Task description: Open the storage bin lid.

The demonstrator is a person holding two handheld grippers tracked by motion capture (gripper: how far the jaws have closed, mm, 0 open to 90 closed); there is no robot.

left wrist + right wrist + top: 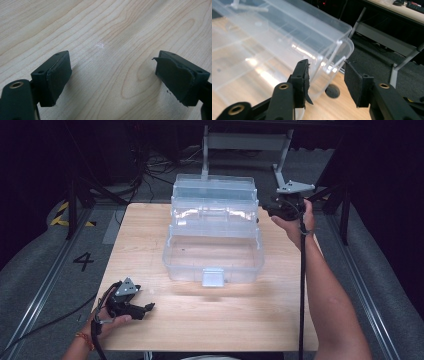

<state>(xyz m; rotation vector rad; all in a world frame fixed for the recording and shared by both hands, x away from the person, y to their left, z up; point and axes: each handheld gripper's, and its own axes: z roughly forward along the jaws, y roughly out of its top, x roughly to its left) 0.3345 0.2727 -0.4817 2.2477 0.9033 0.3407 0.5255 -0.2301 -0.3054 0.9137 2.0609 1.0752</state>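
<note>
While spread wide over bare table, left gripper grasps nothing. Right gripper, jaws parted, straddles clear box at its far right corner. Floor marking "4" left of table.

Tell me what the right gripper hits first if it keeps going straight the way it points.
Most likely the clear plastic box: the right gripper stands open, its jaws straddling the box's rounded corner edge, which looks only a little ahead. Exact depth is hard to judge.
</note>
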